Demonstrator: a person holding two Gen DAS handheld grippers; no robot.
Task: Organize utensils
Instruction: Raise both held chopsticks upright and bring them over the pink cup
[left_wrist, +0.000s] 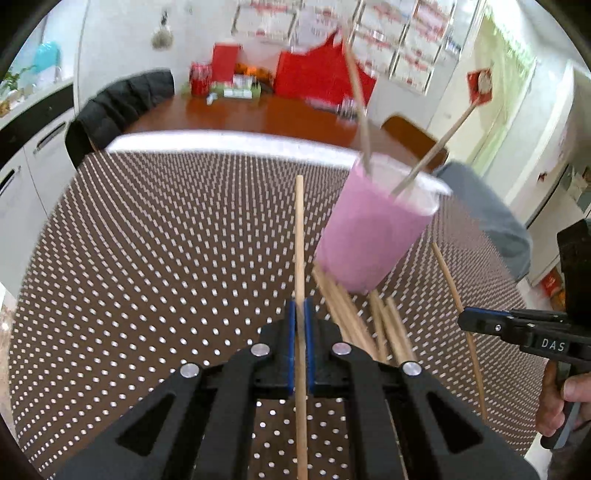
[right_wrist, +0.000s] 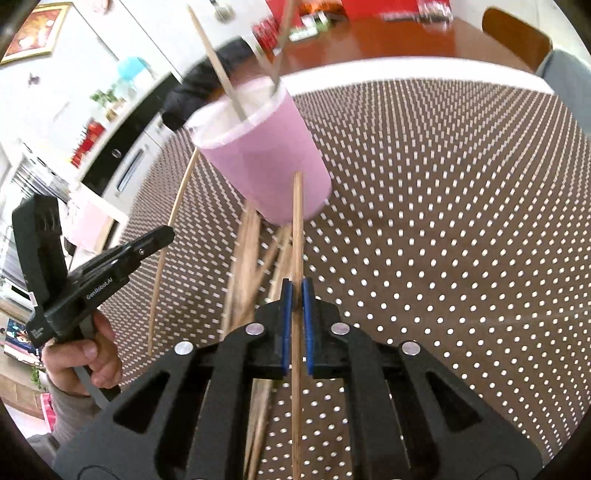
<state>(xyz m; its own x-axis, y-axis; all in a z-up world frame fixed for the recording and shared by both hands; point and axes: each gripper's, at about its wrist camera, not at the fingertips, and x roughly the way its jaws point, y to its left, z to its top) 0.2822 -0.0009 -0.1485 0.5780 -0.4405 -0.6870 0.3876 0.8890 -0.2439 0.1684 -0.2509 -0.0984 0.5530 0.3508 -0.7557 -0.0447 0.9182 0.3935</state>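
One chopstick (left_wrist: 300, 236) is pinched by the left tool (left_wrist: 302, 314), another chopstick (right_wrist: 296, 229) by the right tool (right_wrist: 296, 295), near a pink cup (left_wrist: 373, 236) on the dotted surface (left_wrist: 166, 240).

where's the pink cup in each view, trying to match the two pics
Left wrist view: the pink cup stands right of centre, beyond the left claw, two sticks poking out of it.
Right wrist view: the pink cup stands upper centre-left, beyond the right claw.
Shared landmark: the loose pile of chopsticks lying on the dotted mat at the cup's base.
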